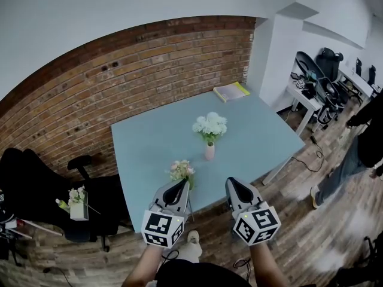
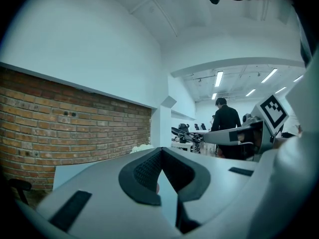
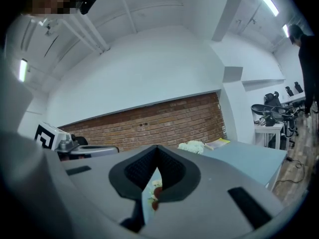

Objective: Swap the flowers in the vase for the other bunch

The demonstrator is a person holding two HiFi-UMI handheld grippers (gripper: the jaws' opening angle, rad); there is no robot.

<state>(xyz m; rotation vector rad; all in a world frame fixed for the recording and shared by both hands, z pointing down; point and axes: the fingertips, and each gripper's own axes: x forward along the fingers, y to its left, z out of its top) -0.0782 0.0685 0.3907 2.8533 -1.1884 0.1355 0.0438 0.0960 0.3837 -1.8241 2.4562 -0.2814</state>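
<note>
A small pink vase (image 1: pixel 209 152) stands mid-table and holds a bunch of white flowers (image 1: pixel 210 125). A second bunch, pink and white (image 1: pixel 181 171), lies near the table's front edge. My left gripper (image 1: pixel 179 188) hovers at that edge, its tip just short of the second bunch, jaws shut and empty. My right gripper (image 1: pixel 235 185) hangs beside it to the right, also shut and empty. In the left gripper view the shut jaws (image 2: pixel 160 149) hide most of the table; the white flowers (image 2: pixel 142 147) peek over them. The right gripper view shows shut jaws (image 3: pixel 157 147) and the white flowers (image 3: pixel 192 146) beyond.
The light blue table (image 1: pixel 155 136) stands against a brick wall (image 1: pixel 90 94), with a yellow book (image 1: pixel 231 91) at its far corner. A black chair (image 1: pixel 90 211) at left carries a box of flowers (image 1: pixel 76 201). A person (image 1: pixel 362 145) and office desks (image 1: pixel 311 94) are at right.
</note>
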